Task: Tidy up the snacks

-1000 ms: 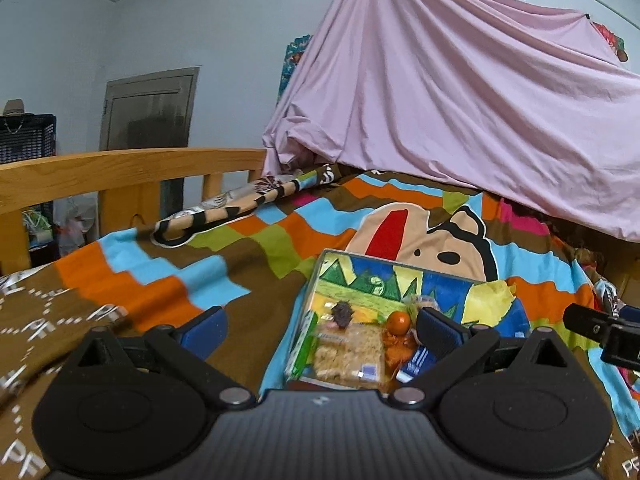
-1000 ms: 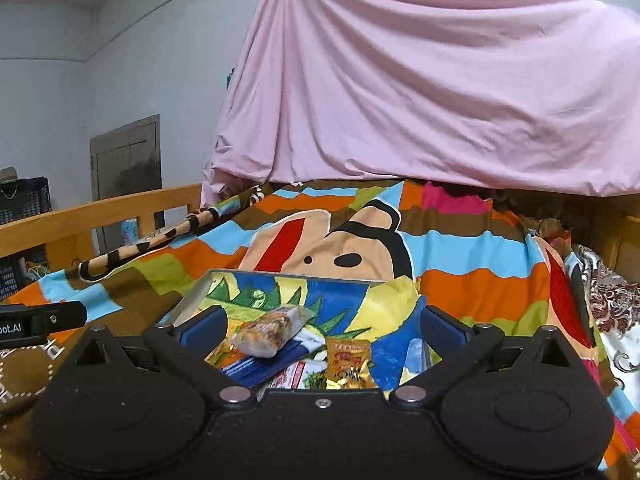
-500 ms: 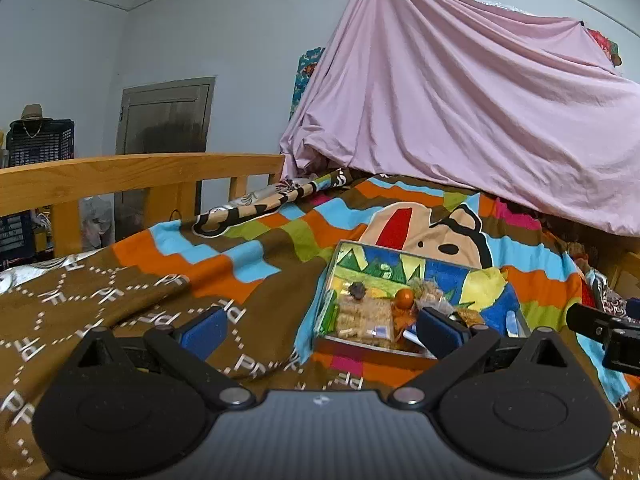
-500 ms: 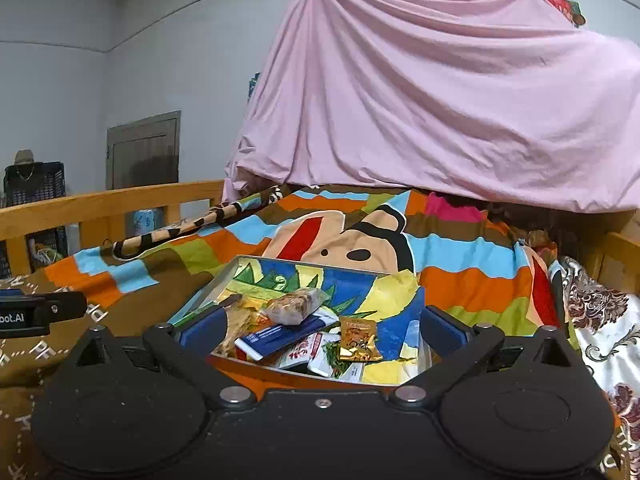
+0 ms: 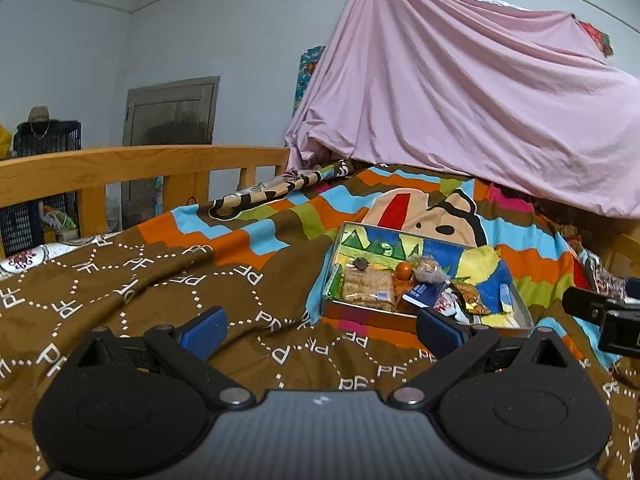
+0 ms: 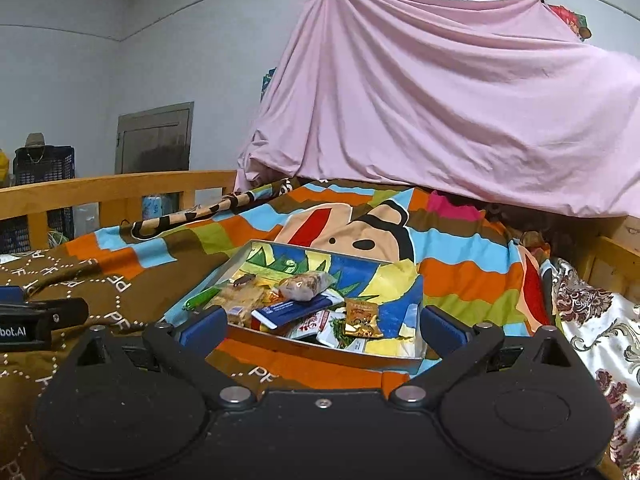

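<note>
A shallow box [image 5: 516, 304] [image 6: 316, 350] with a bright picture lining sits on the bedspread. It holds several snacks: a cracker pack [image 5: 366, 289] [image 6: 244, 298], a small orange [image 5: 404, 270], a clear nut bag [image 5: 428, 270] [image 6: 306, 285], a blue packet [image 5: 424, 294] [image 6: 296, 312], a gold sachet [image 5: 472, 300] [image 6: 362, 320]. My left gripper [image 5: 318, 328] is open and empty, short of the box and to its left. My right gripper [image 6: 320, 330] is open and empty, hovering just before the box's near edge.
A colourful cartoon bedspread [image 5: 248, 240] [image 6: 460, 276] covers the bed. A wooden rail [image 5: 132, 164] [image 6: 120, 186] runs along the left. A pink sheet [image 5: 460, 100] [image 6: 440, 100] hangs behind. A floral cloth [image 6: 592, 320] lies at the right. A dark crate [image 5: 48, 140] stands beyond the rail.
Both grippers have drawn back from the box; it now looks smaller and farther away, with more brown bedspread in front. Both stayed open and empty.
</note>
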Tool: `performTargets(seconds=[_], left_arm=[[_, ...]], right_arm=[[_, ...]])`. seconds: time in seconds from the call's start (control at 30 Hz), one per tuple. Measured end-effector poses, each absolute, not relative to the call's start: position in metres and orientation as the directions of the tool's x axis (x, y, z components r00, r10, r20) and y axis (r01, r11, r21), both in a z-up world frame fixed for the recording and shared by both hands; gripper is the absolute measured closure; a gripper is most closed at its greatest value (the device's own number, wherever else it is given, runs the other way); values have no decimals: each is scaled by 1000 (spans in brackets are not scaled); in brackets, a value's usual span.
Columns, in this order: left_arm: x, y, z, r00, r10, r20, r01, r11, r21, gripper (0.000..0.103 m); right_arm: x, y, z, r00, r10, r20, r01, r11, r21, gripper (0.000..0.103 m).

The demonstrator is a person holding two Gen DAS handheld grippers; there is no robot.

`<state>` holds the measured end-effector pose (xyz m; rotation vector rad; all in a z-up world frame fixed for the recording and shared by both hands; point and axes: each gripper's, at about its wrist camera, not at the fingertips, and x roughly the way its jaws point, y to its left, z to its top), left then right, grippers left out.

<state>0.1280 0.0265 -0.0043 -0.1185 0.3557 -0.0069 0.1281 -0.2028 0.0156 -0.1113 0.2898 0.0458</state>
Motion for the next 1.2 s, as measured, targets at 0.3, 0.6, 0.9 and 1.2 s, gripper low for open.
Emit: performTargets(seconds=[0.3, 0.6, 0.9, 1.2], left_arm=[[105, 21, -5, 942, -36, -333, 2, 995, -100, 0], [98, 20, -5, 943, -36, -329, 6, 996, -92, 0], [99, 16, -8, 934, -43, -353, 14, 996, -83, 0], [103, 14, -12, 921, -41, -387, 16, 998, -69, 0]], right_arm=[[107, -203, 13, 954, 17, -299, -55, 992, -118, 1], [94, -208, 11, 949, -2, -314, -36, 993, -113, 1], [90, -209, 7, 941, -13, -339, -30, 992, -120, 1], [95, -214, 3, 925, -23, -379, -15, 995, -97, 1]])
